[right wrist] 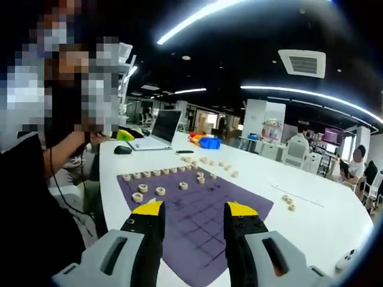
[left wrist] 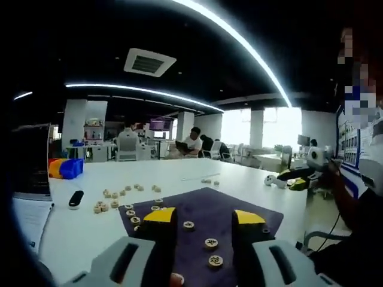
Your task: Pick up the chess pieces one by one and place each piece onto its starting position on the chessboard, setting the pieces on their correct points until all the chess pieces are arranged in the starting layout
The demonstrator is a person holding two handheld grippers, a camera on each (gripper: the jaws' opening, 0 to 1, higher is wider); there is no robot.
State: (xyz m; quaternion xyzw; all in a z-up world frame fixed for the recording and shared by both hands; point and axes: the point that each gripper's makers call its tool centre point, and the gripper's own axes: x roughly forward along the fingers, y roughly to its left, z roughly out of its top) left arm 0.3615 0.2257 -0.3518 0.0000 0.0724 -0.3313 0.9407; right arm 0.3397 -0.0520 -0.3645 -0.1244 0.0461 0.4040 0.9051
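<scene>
The left gripper (left wrist: pixel 204 220), grey-bodied with black jaws tipped in yellow, is spread wide and holds nothing; it hovers over the near part of the dark purple cloth chessboard (left wrist: pixel 222 205). Between its jaws three round pale wooden chess pieces (left wrist: pixel 210 243) lie on the board, and a short line of further discs (left wrist: pixel 133 215) sits along the board's edge. Beyond that edge, on the white table (left wrist: pixel 179 173), a loose scatter of unplaced pieces (left wrist: pixel 111 198) waits, with a small pair (left wrist: pixel 209 181) farther off.

The right gripper (right wrist: pixel 194 211), of the same make, is likewise spread and empty above the chessboard's gridded middle. Past its tips a row of pieces (right wrist: pixel 157 173) runs along the board's far edge, with a few more discs (right wrist: pixel 160 191) a rank nearer. Off the board, loose ones (right wrist: pixel 210 162) and two strays (right wrist: pixel 289 202) remain.

By my reckoning the layout is only partly built: one side looks well started, while many points are bare.
</scene>
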